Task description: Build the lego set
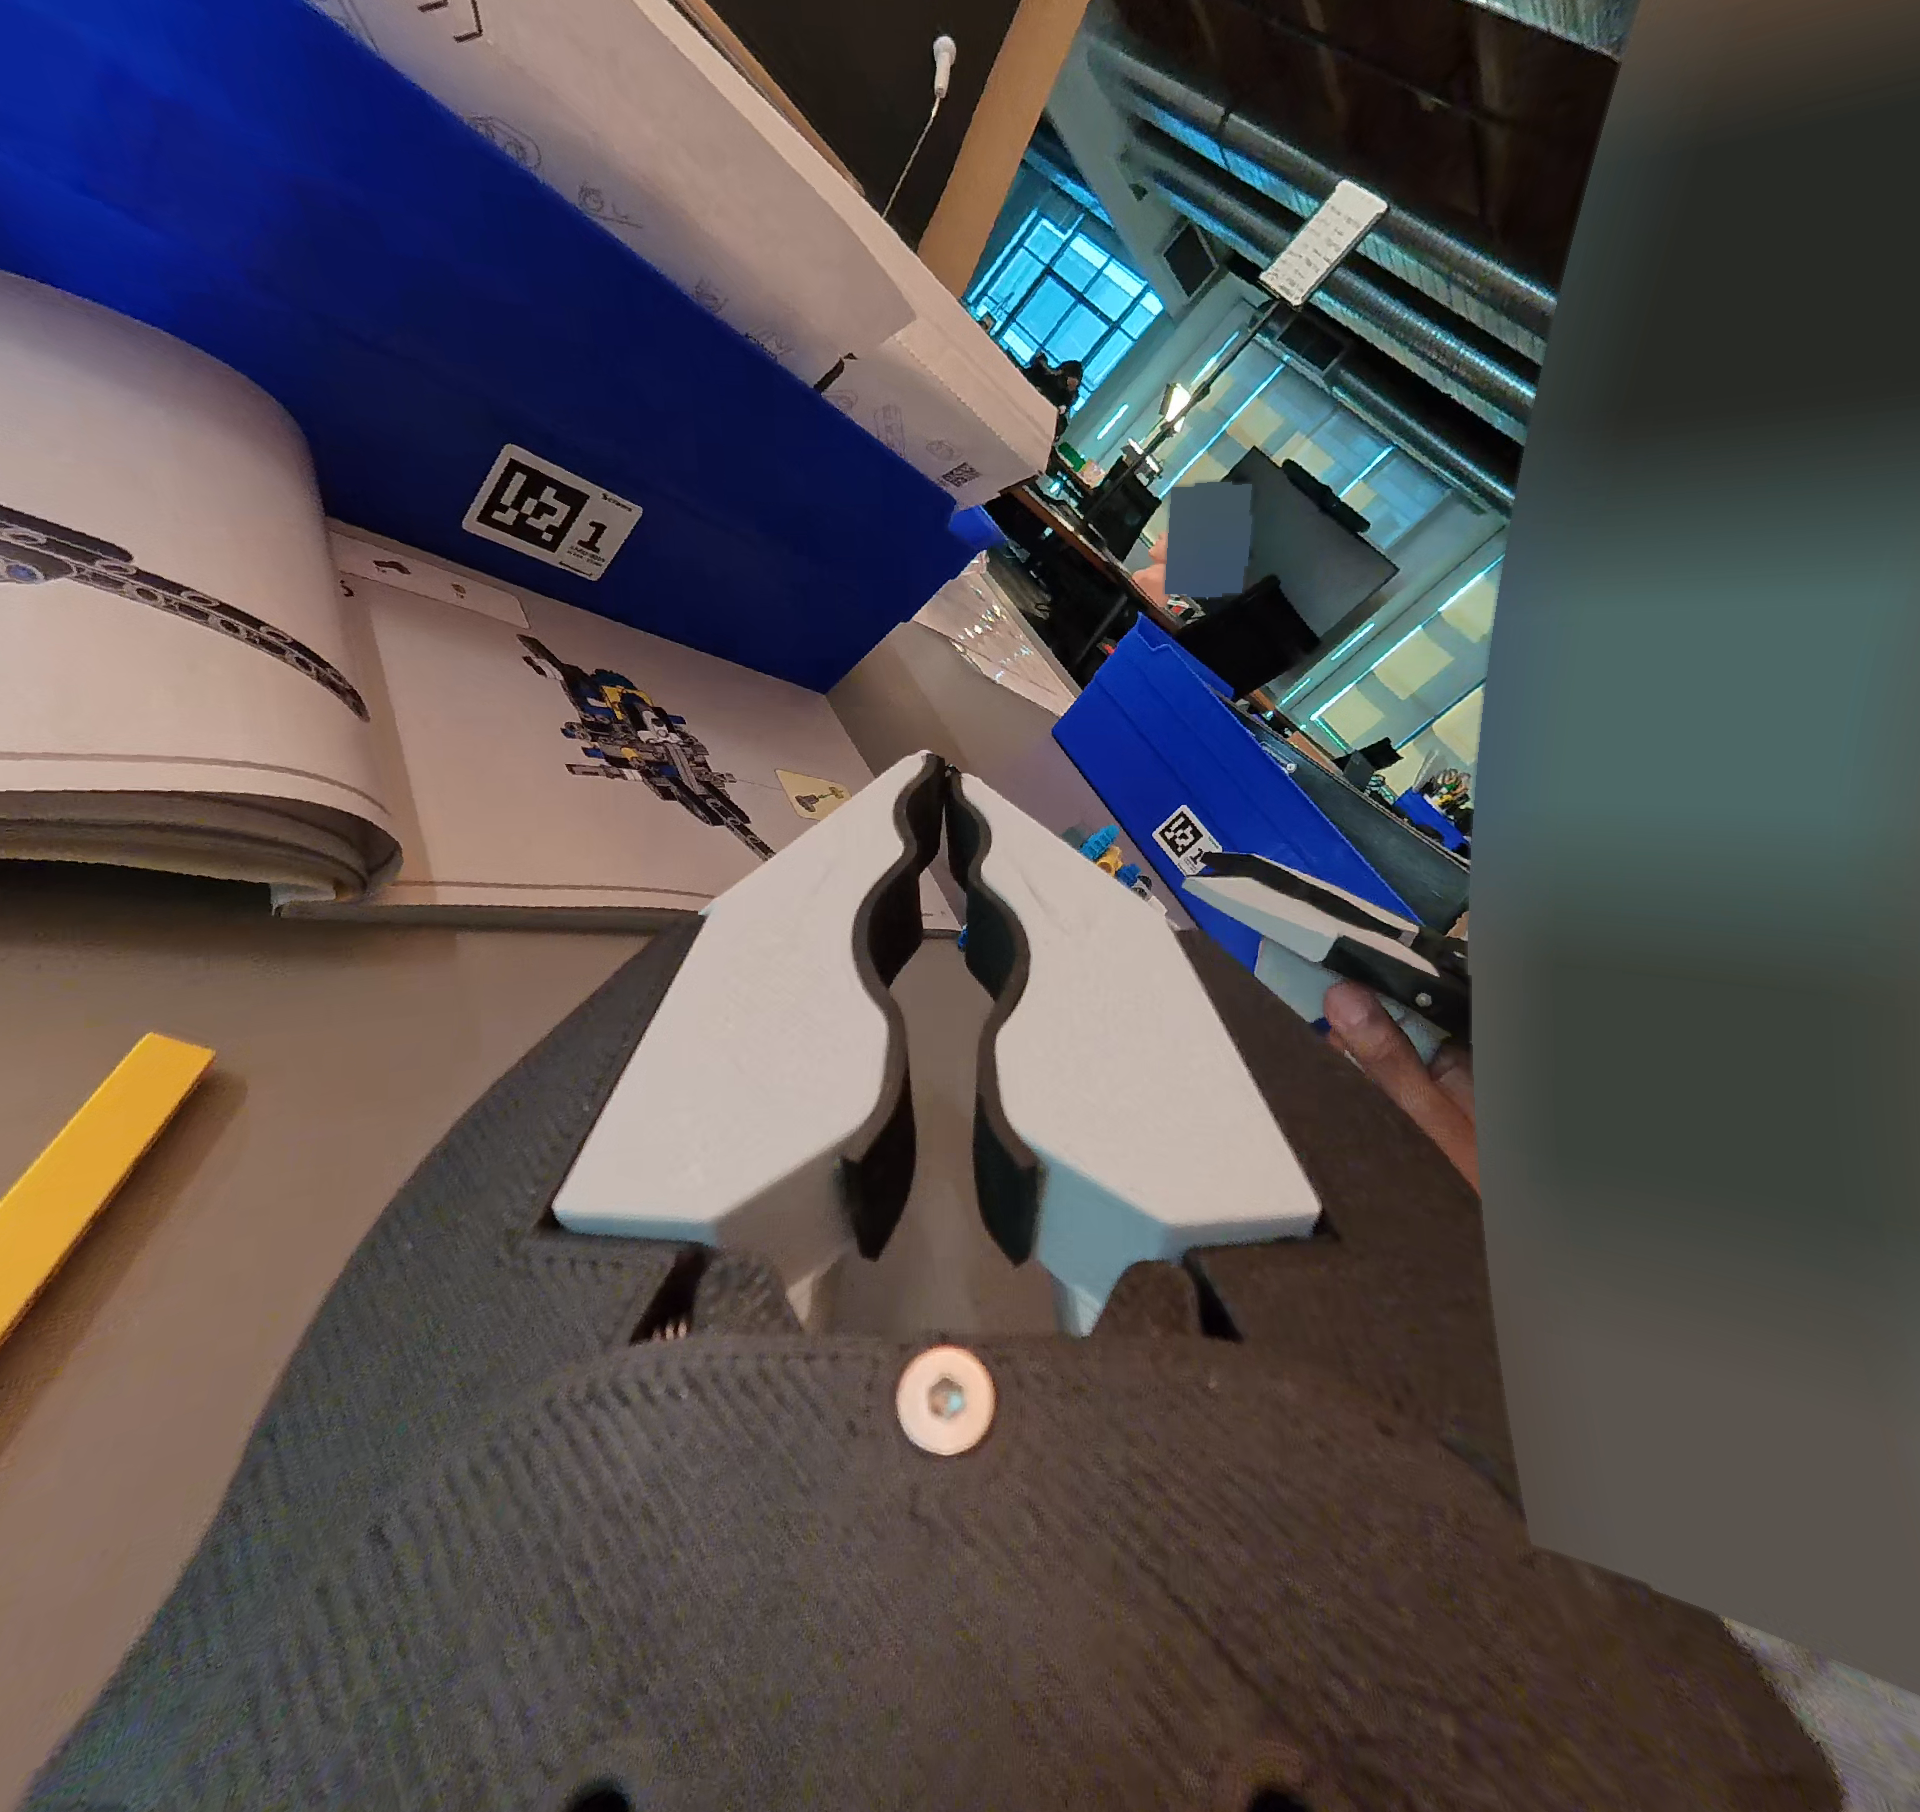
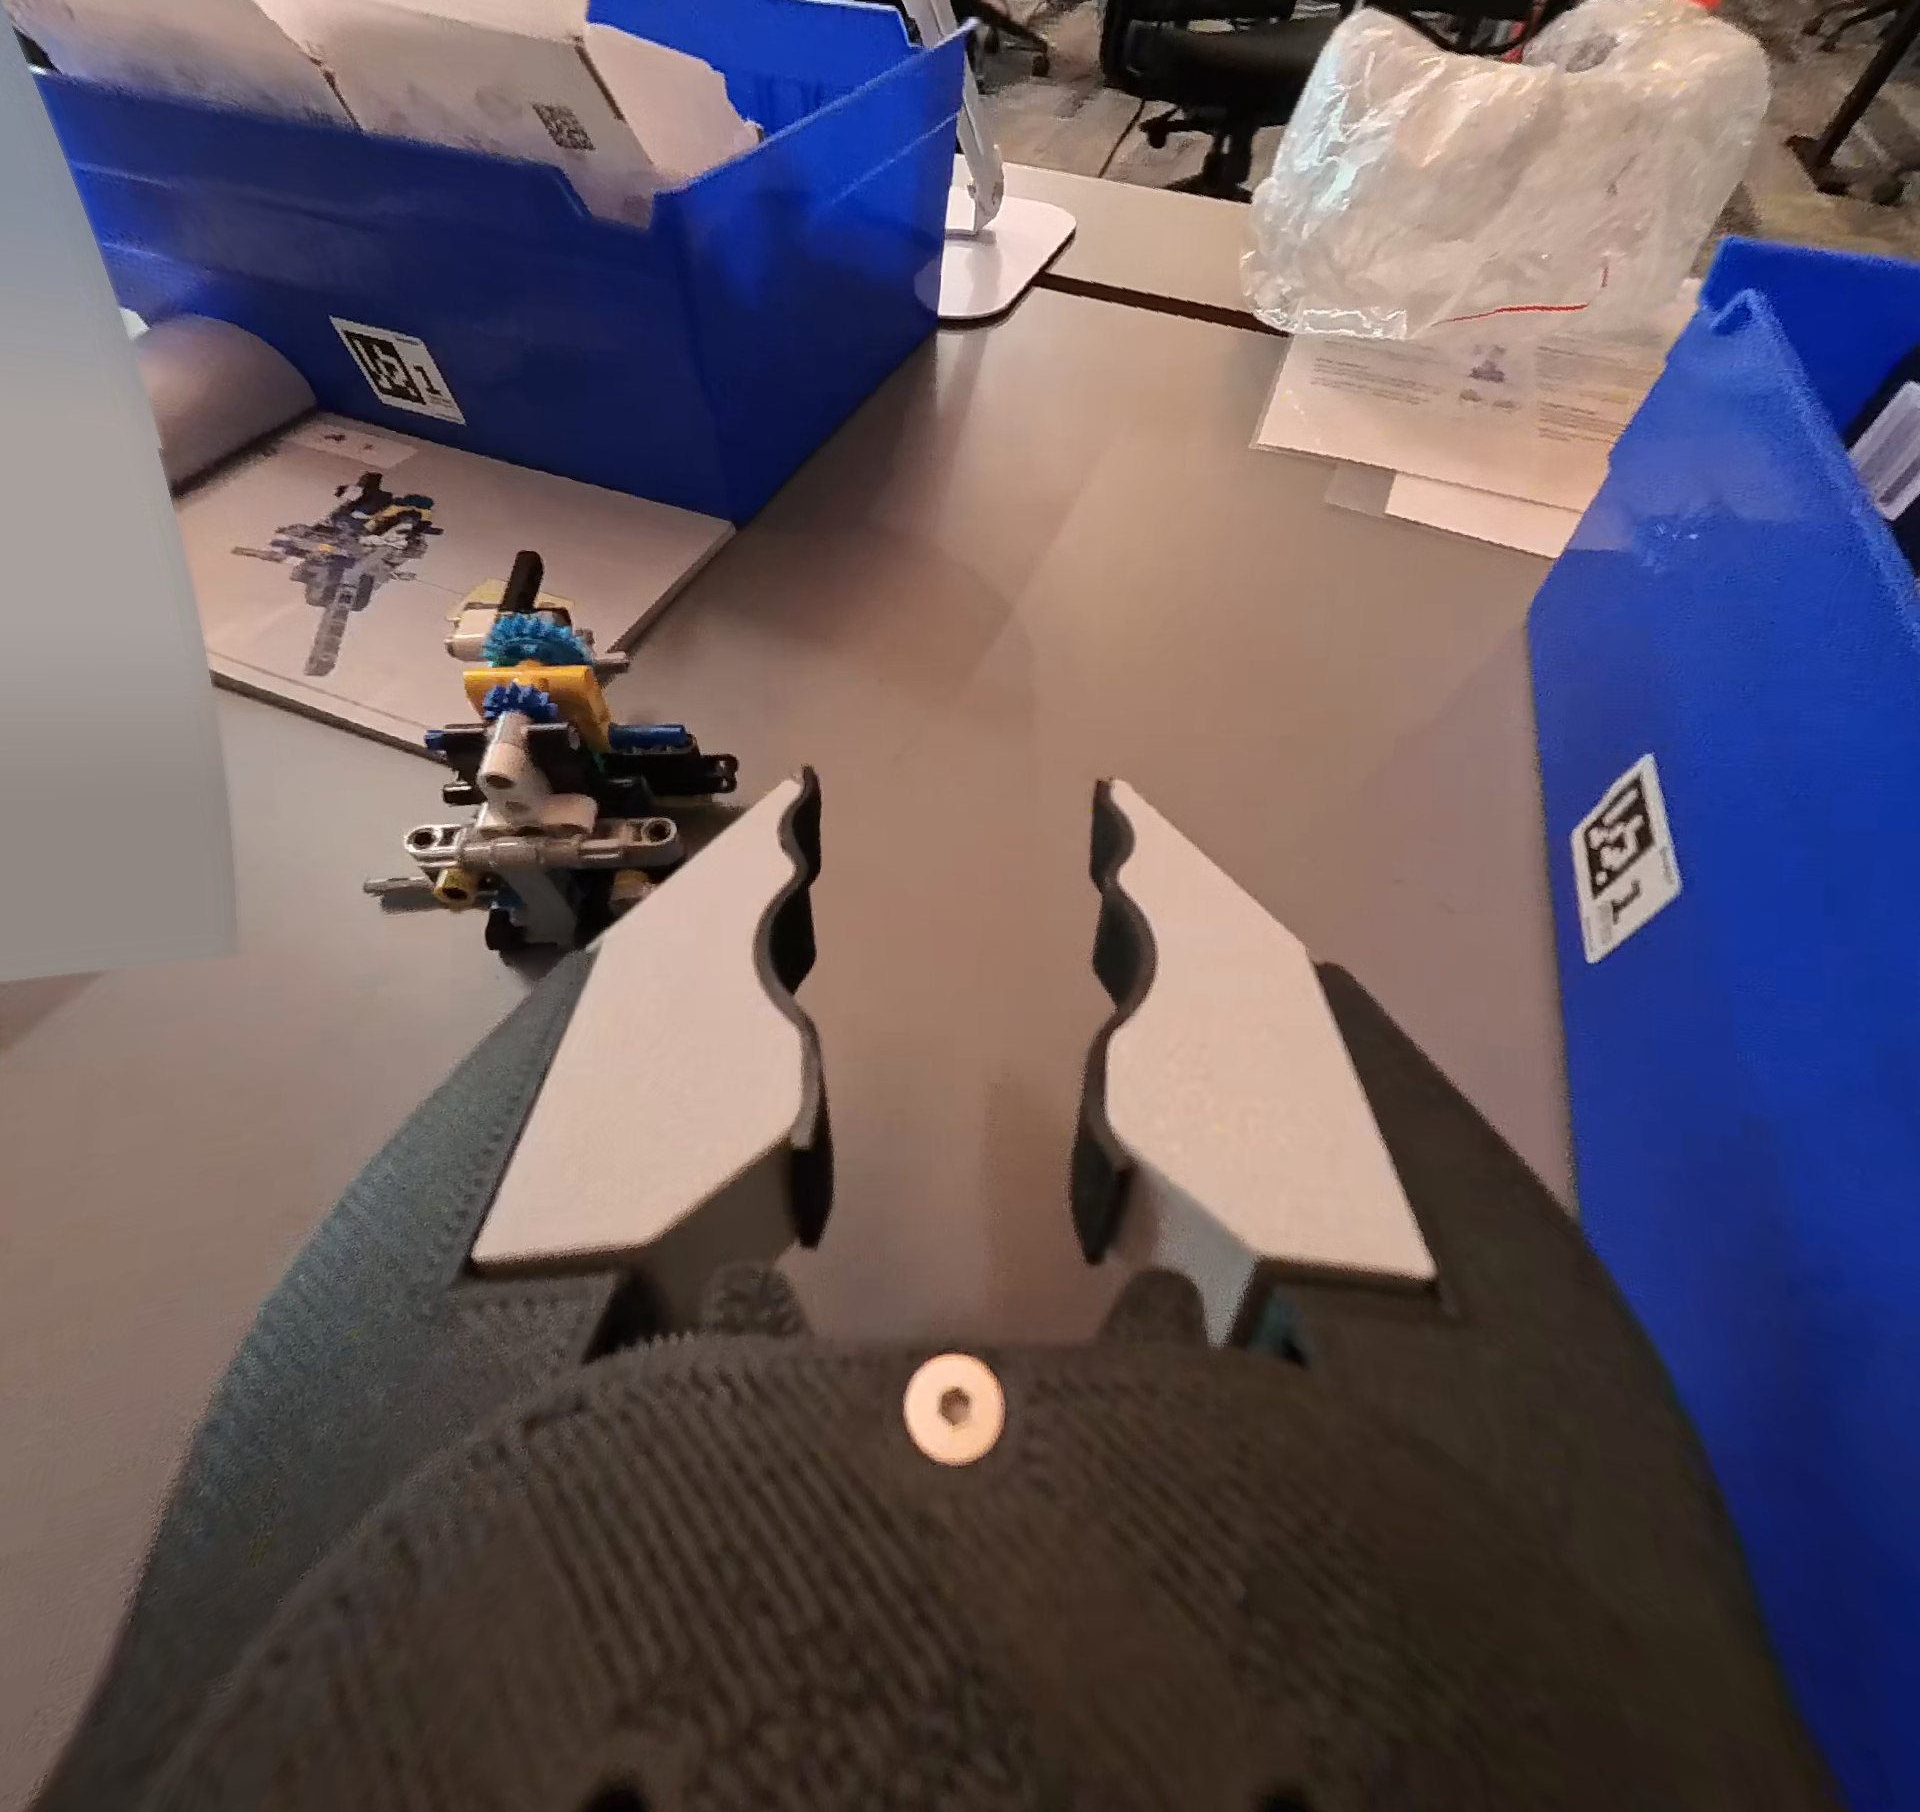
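A partly built lego assembly (image 2: 540, 754) with blue gears, a yellow frame and grey and black beams stands on the grey table, on the near edge of the open instruction booklet (image 2: 416, 557). My right gripper (image 2: 951, 796) is open and empty, low over the table just right of the assembly. My left gripper (image 1: 940, 775) is shut with the tips touching, and I see nothing held in it. It points toward the booklet (image 1: 582, 723). A little of the assembly (image 1: 1107, 848) shows past its right finger. The other gripper (image 1: 1299, 905), held by a hand, shows beyond.
A blue bin (image 2: 623, 308) with a box in it stands behind the booklet, and a second blue bin (image 2: 1714, 827) stands on the right. A plastic bag (image 2: 1486, 162) and papers (image 2: 1455, 401) lie at the far right. A yellow flat strip (image 1: 94, 1170) lies at the left. The tips of one gripper are about 25 cm away from the tips of the other.
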